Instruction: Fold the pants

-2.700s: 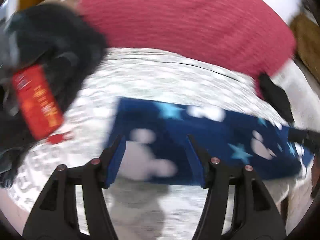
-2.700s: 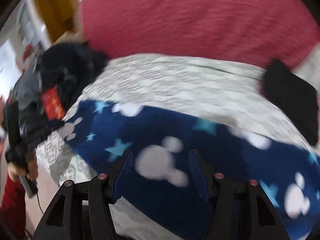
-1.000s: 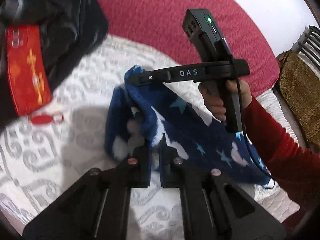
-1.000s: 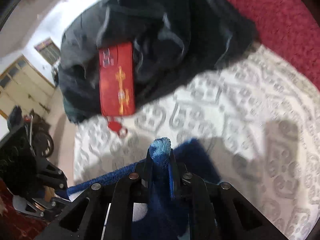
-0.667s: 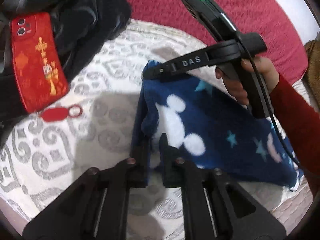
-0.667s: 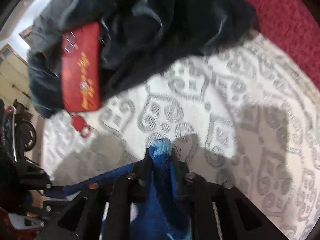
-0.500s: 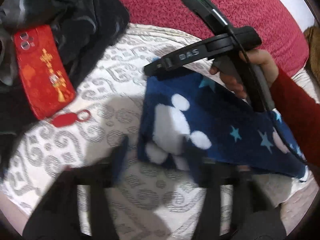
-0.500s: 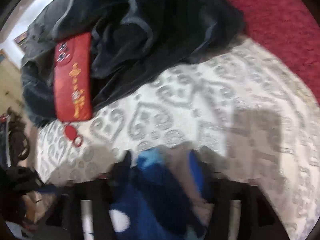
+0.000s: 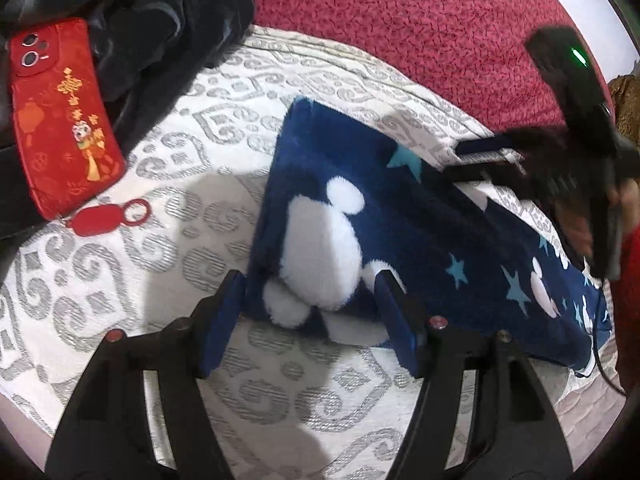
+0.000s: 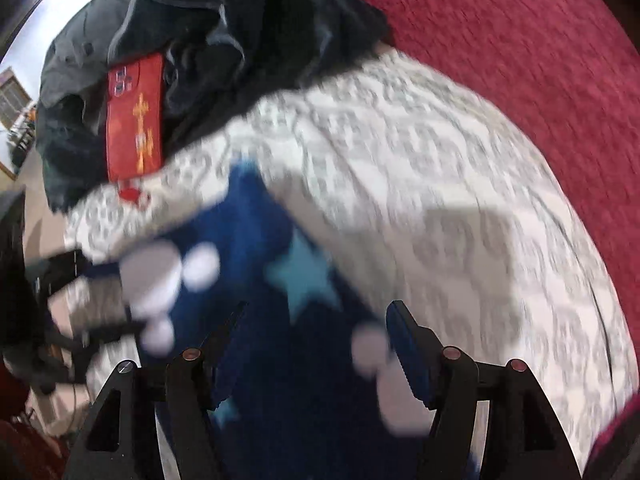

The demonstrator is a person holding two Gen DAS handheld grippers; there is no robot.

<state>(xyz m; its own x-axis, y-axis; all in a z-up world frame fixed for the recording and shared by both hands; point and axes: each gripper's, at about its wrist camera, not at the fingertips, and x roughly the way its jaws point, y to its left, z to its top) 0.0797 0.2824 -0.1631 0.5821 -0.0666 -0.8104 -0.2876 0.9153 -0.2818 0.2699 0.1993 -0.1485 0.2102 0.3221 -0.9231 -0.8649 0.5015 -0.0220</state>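
Left hand-held gripper (image 9: 310, 308) stands with its jaws spread wide, holding nothing; the near folded end of the pants (image 9: 400, 232) lies between and just beyond the blue pads (image 9: 224, 320). Right hand-held gripper (image 10: 316, 340) is likewise spread apart and empty, positioned over the blue fabric, which runs between its fingertips toward the camera. The pants, dark blue fleece with white mouse-head shapes and light-blue stars, lie as a long folded strip on the bed (image 9: 168, 168), on its white cover with grey scrollwork. A red phone (image 9: 60, 120) and a red key fob (image 9: 102, 220) lie to the left, apart from the pants, beside dark clothing (image 9: 160, 12). A red blanket (image 9: 400, 20) lies behind.
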